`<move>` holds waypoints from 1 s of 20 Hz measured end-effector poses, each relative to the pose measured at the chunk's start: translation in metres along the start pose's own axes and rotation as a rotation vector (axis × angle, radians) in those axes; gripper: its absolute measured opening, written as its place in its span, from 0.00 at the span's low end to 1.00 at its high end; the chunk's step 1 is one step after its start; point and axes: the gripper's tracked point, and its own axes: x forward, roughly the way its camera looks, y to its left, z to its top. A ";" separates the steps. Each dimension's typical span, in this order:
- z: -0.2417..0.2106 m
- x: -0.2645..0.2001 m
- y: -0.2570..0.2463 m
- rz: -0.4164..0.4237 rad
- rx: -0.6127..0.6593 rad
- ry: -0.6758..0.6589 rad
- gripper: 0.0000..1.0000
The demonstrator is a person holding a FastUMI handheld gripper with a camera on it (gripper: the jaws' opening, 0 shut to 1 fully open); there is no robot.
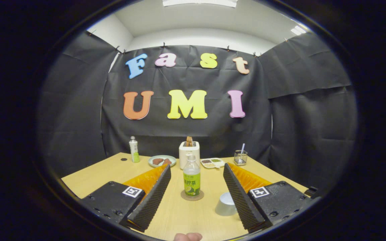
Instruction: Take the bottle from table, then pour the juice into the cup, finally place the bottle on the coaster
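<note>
A clear bottle [191, 180] with a green label and white cap stands upright on a round brown coaster [192, 196] in the middle of the wooden table [106, 174]. My gripper [197, 166] is open wide, and the bottle shows in the gap between the two fingers without touching either one. A small white cup [226, 204] sits on the table right of the coaster, close against the inner side of the right finger. I cannot see whether the cup holds any liquid.
Along the table's far edge stand a second small bottle [133, 149], a plate with food [162, 161], a white toaster [189, 150], a divided snack tray [212, 162] and a wire-mesh holder [240, 157]. A person's fingertip [188, 237] shows at the near edge.
</note>
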 end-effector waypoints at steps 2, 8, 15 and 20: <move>0.000 -0.009 0.006 0.013 -0.011 0.001 1.00; 0.000 -0.030 0.027 0.067 0.004 0.005 1.00; -0.006 -0.042 0.026 0.058 0.020 0.013 1.00; -0.004 -0.044 0.026 0.062 0.010 0.005 1.00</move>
